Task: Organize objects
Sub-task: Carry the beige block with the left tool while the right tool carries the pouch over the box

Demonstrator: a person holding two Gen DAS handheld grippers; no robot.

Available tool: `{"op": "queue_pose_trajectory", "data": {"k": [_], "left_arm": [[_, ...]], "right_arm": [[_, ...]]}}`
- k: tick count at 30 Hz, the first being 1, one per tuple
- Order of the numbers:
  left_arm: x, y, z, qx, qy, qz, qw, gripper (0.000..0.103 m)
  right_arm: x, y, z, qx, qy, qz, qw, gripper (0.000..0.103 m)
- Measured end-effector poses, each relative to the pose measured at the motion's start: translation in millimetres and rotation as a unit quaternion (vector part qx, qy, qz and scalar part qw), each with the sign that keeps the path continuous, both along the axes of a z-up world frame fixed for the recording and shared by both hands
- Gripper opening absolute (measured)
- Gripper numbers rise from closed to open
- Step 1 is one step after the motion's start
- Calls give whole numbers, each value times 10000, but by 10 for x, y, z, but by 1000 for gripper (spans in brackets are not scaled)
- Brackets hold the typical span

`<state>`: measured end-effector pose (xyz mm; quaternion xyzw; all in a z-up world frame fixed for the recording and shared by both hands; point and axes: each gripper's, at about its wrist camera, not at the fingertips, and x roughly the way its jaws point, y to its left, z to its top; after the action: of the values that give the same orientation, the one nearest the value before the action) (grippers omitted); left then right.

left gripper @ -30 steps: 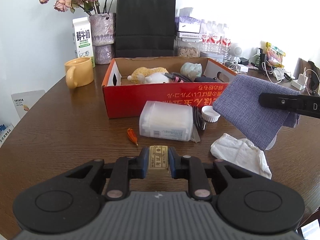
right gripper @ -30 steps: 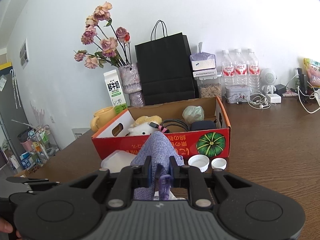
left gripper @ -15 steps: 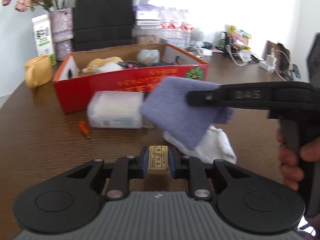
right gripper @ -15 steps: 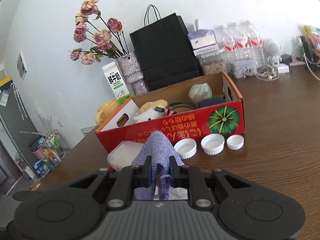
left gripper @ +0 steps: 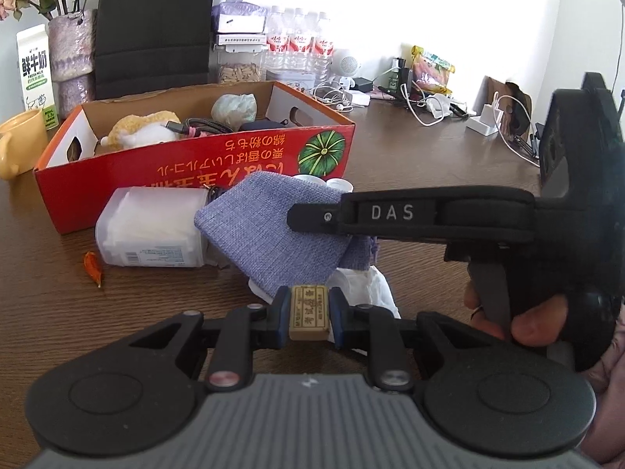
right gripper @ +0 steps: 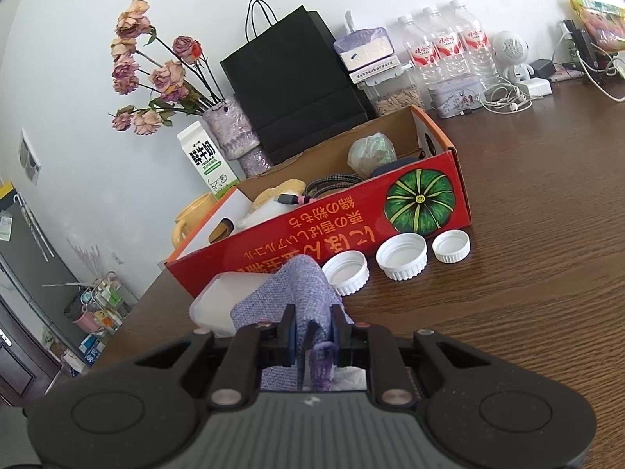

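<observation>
A: Starting at the left, what is the left gripper (left gripper: 308, 314) carrying, and how will it handle?

B: A small tan eraser (left gripper: 308, 312); it looks light and firm with a little give, so a squeeze across its two long sides suits it; the jaws are clamped on exactly those sides, and it hangs above the brown table (left gripper: 58, 281), just in front of the clear plastic case (left gripper: 150, 226).

A: And further right?

B: The purple cloth (right gripper: 289, 293); soft, limp and light, I'd judge, so it droops wherever it is unsupported; best pinched at a bunched fold near an edge; the right gripper (right gripper: 312, 332) has its jaws closed tight on such a fold, and the cloth hangs low over the table, in front of the red cardboard box (right gripper: 332, 230) and beside three white caps (right gripper: 400, 256).
</observation>
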<state>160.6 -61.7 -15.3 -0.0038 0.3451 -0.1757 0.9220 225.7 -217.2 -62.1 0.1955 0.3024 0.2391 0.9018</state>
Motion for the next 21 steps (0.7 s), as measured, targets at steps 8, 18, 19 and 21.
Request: {"op": "queue_pose_trajectory", "data": {"k": [8,18,19,21], "left_arm": [[158,-192,-39,256,69,63,9996,22],[141,-353,-117,798,-37,-15,9968,21],[134,-357,-117,820,-44,-20,9966,21],[121,-371,-116,869,-59,-30,9962,21]], "right_arm": [[-5,-5,-78,91,81,35,9999,15],[-26,-119,-75,213,-17,-56,9998,15],[-32,-134,-71,236,-44,-91,9997,15],[-43,-168,-56,275,-122,-163,9994,15]]}}
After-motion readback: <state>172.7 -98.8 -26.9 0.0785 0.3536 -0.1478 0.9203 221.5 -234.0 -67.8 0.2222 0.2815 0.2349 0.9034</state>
